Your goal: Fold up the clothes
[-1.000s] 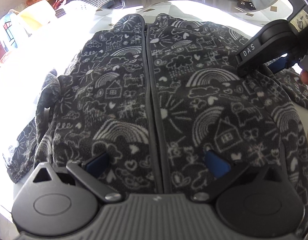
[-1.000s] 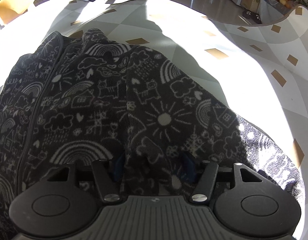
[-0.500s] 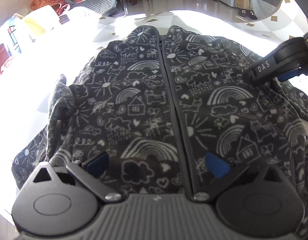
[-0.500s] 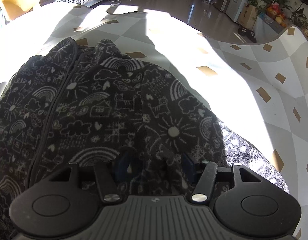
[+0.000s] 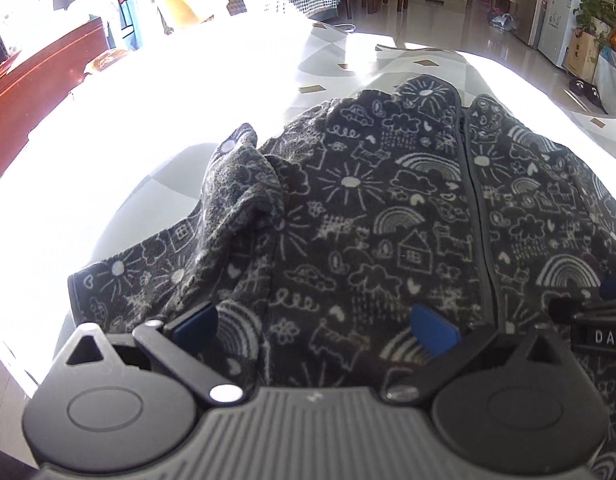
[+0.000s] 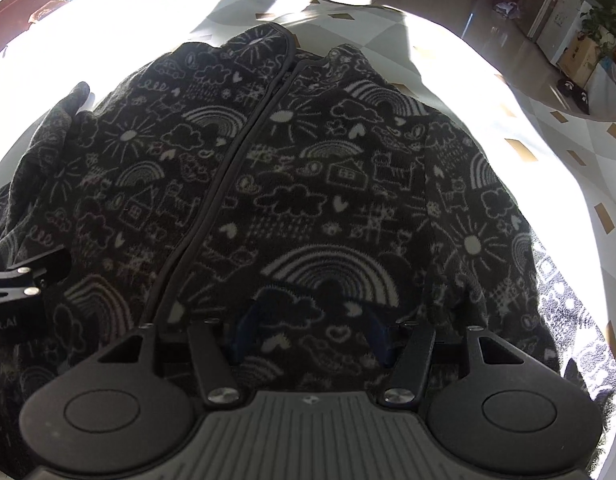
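Note:
A dark grey fleece jacket (image 5: 388, 216) with white doodle prints and a centre zip lies front up on the table; it also fills the right wrist view (image 6: 308, 184). Its left sleeve (image 5: 235, 192) is bunched and folded up beside the body. My left gripper (image 5: 314, 326) is open, low over the jacket's near edge, left of the zip. My right gripper (image 6: 308, 334) is open over the jacket's near edge, right of the zip. Each gripper's tip shows at the edge of the other's view.
The table has a pale cloth with diamond marks (image 6: 556, 152), washed out by sunlight. A red-brown wooden piece (image 5: 31, 92) stands at the left, with bags and a sofa behind. Tiled floor, a fridge and plants lie at the far right (image 5: 564, 20).
Both grippers have drawn back toward the jacket's near edge and shifted left. The right gripper's jaws, which held a fold of fleece, have opened and the fabric now lies flat.

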Available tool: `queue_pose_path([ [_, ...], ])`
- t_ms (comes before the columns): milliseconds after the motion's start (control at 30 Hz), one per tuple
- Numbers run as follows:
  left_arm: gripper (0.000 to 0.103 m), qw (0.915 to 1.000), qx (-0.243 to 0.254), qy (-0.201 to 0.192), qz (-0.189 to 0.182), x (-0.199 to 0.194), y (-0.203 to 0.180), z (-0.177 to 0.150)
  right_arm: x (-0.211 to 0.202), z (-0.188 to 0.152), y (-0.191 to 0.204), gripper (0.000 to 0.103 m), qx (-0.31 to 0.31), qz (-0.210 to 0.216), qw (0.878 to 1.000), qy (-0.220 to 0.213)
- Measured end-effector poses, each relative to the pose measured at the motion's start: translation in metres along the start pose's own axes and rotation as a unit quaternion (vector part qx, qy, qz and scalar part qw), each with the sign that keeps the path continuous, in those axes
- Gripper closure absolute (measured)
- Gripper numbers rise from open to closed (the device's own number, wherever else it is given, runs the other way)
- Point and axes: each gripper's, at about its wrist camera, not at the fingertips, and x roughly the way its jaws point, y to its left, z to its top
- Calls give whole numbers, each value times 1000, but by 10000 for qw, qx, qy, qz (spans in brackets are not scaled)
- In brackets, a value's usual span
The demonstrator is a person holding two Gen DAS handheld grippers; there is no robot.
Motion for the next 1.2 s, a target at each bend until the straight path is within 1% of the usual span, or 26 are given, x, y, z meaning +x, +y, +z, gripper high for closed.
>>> queue_pose_path([
  [200, 0, 9979, -616, -147, 143, 0, 32, 15, 3, -1, -3, 47, 166, 59, 9998, 66],
  [267, 0, 9965, -751, -211, 307, 1, 45, 18, 3, -1, -3, 47, 177, 69, 9998, 46],
  [333, 0, 9942, -973, -239, 383, 3, 58, 21, 3, -1, -3, 47, 178, 67, 9998, 31],
  [533, 0, 9840, -1702, -136, 501, 20, 95, 26, 3, 0, -2, 46, 194, 23, 9998, 13],
  [600, 0, 9790, -1980, -65, 490, 27, 107, 27, 3, 1, -2, 46, 236, 9, 9997, 8],
  [700, 0, 9729, -2271, -13, 445, 39, 118, 29, 3, -1, -2, 46, 336, -23, 9994, -9],
  [867, 0, 9699, -2388, 172, 455, 62, 127, 28, 1, -6, 1, 45, 513, -149, 9985, -95],
  [967, 0, 9714, -2291, 359, 515, 72, 122, 20, 1, -7, 4, 45, 575, -239, 9980, -143],
  [1200, 0, 9704, -2301, 501, 530, 77, 120, 12, 0, -9, 3, 45, 848, -282, 9959, -168],
])
